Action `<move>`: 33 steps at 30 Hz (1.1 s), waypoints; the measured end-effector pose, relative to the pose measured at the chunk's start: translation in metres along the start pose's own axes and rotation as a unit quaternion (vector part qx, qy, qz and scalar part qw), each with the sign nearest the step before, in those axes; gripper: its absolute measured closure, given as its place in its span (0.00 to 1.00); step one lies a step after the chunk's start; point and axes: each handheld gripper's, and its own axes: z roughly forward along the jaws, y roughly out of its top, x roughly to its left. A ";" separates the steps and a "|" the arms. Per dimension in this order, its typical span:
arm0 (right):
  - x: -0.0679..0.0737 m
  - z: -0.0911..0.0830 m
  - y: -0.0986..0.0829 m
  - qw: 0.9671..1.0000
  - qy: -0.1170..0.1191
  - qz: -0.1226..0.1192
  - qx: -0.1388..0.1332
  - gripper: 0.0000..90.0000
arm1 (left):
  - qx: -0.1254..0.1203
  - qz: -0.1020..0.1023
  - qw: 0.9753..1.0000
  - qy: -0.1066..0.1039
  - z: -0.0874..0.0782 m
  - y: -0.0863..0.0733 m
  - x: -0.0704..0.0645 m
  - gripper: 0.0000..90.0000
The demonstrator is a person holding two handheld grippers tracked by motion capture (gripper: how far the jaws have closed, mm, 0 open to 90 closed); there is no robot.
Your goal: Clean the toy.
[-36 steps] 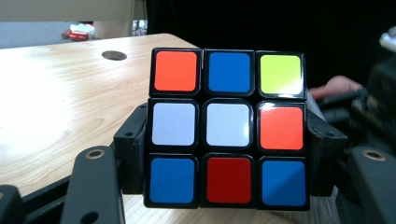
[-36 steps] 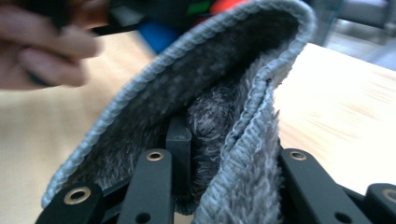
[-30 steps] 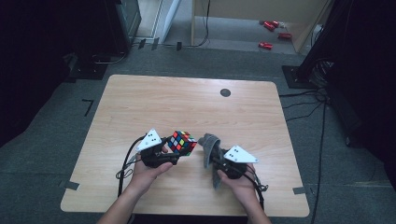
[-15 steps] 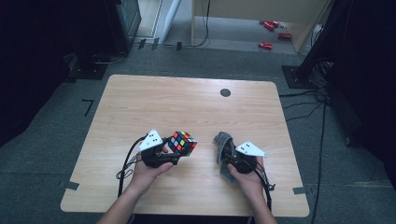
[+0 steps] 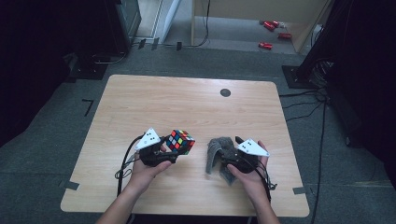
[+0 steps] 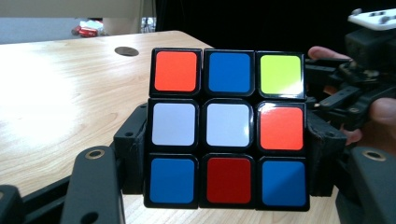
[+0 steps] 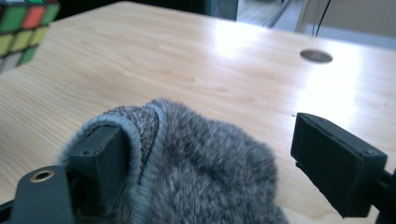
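The left hand-held gripper (image 5: 173, 150) is clamping the puzzle cube (image 5: 180, 142); the right hand-held gripper (image 5: 223, 156), jaws apart, is wearing a grey sock (image 5: 218, 150) over one jaw.

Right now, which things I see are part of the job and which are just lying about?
In the job:
- puzzle cube, clamped in the left gripper
- grey fuzzy cloth, draped over one jaw of the right gripper, jaws apart

Lying about:
- round dark disc in the table
- red items on the floor
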 end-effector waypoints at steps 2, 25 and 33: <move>0.002 -0.005 0.004 1.000 0.006 -0.008 -0.019 0.17 | -0.002 -0.001 1.000 0.000 -0.002 0.003 0.000 0.39; 0.044 0.007 -0.001 0.996 0.062 -0.056 -0.039 0.54 | 0.007 -0.004 1.000 -0.005 -0.003 0.010 -0.004 0.39; 0.009 0.002 -0.004 0.999 -0.001 0.001 -0.036 0.91 | 0.009 -0.005 1.000 -0.003 -0.002 0.008 -0.004 0.39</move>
